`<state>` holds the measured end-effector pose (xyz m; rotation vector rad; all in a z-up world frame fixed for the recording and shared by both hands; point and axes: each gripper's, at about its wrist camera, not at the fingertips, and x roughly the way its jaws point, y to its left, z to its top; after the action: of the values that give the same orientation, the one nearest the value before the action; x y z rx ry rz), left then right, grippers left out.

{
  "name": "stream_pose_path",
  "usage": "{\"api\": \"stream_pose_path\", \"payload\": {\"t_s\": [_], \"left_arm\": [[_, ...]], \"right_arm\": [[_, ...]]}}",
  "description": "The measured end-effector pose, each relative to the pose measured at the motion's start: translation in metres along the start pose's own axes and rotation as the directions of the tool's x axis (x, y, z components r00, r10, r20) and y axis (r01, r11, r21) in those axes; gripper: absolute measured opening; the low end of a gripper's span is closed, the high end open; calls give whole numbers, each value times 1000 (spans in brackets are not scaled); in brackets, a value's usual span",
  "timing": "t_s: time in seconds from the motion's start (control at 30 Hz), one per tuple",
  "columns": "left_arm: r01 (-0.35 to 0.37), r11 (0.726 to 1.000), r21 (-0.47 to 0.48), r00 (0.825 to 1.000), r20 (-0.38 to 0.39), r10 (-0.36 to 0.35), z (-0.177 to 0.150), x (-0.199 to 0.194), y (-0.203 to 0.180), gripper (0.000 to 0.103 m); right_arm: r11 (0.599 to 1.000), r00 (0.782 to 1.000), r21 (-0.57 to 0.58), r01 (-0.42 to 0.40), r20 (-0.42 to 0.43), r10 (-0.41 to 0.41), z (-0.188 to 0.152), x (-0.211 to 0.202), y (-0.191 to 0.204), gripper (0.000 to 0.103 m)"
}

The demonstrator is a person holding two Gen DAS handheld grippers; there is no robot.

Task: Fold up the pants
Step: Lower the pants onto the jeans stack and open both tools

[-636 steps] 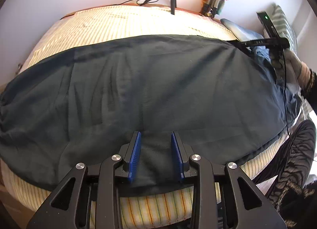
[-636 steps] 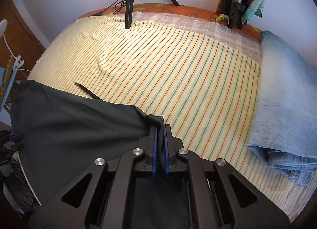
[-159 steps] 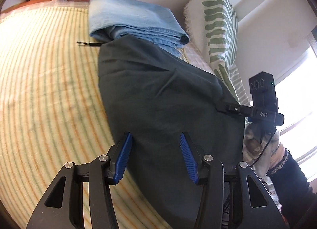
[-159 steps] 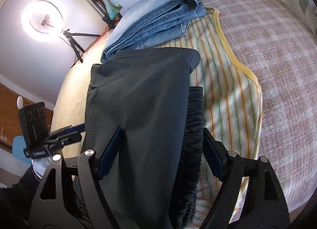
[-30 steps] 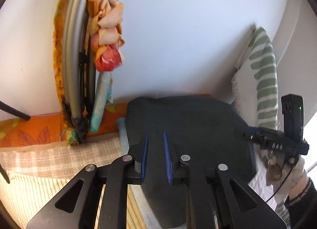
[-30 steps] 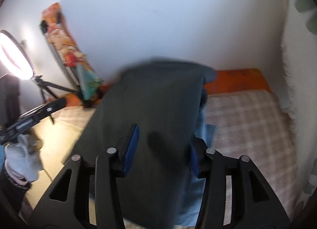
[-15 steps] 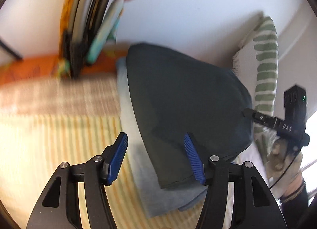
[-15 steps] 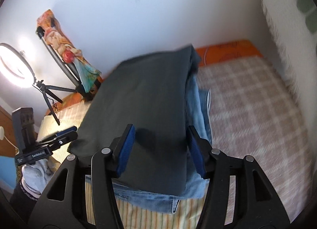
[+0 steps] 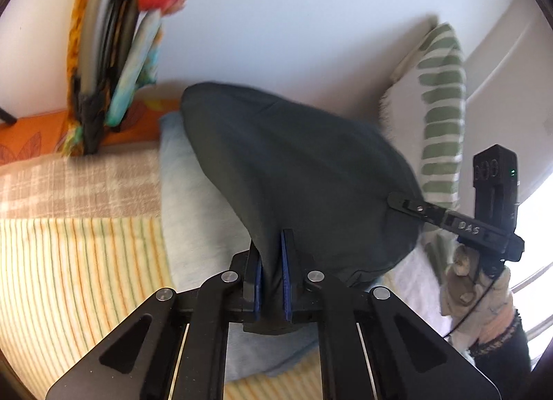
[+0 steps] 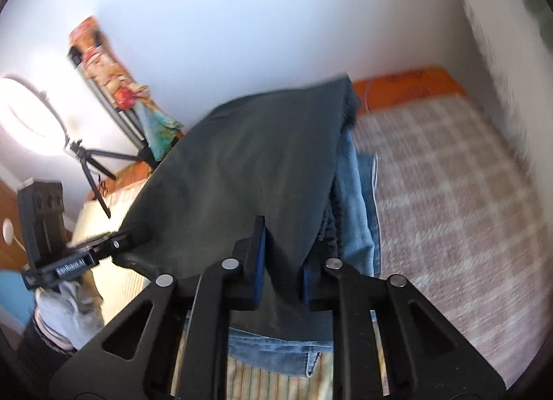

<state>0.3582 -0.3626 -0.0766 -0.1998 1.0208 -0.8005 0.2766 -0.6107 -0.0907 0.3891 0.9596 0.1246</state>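
Folded dark pants [image 9: 293, 165] lie on a folded pair of blue jeans [image 9: 193, 199] at the head of the bed. My left gripper [image 9: 271, 241] is shut on the near edge of the dark pants, with the cloth pinched between its blue pads. In the right wrist view the dark pants [image 10: 259, 151] cover most of the jeans [image 10: 356, 199]. My right gripper [image 10: 281, 248] is closing, and a thick bunch of the pants' edge near the gathered waistband fills its jaws. Each wrist view shows the other gripper at the pants' side edge: the right gripper [image 9: 401, 201] and the left gripper [image 10: 138, 232].
A striped sheet [image 9: 69, 261] and a checked blanket [image 10: 449, 192] cover the bed. A leaf-patterned pillow [image 9: 442, 123] leans at the wall. A pole wrapped in coloured cloth [image 9: 114, 37], a ring light [image 10: 24, 116] and a tripod [image 10: 93, 161] stand behind the bed.
Half a second ago both grippers stood open around the pants' near edge. Now both have closed on the cloth, and the edge is bunched up between the pads.
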Motion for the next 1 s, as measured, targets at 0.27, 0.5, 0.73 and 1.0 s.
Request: {"api": "stream_pose_path", "payload": {"t_s": [0.27, 0.5, 0.73, 1.0], "left_arm": [[7, 999, -50, 1000, -22, -9, -38, -7, 4, 7], [-127, 990, 63, 992, -21, 128, -58, -10, -1, 11], [-192, 970, 147, 981, 17, 191, -70, -46, -11, 12], [-216, 962, 168, 973, 118, 197, -88, -108, -27, 37]], "right_arm": [[987, 988, -94, 128, -79, -135, -1, 3, 5, 18], [961, 963, -129, 244, -85, -256, -25, 10, 10, 40], [951, 953, -79, 299, -25, -302, -42, -28, 21, 43], [947, 950, -96, 308, 88, -300, -84, -79, 77, 57]]}}
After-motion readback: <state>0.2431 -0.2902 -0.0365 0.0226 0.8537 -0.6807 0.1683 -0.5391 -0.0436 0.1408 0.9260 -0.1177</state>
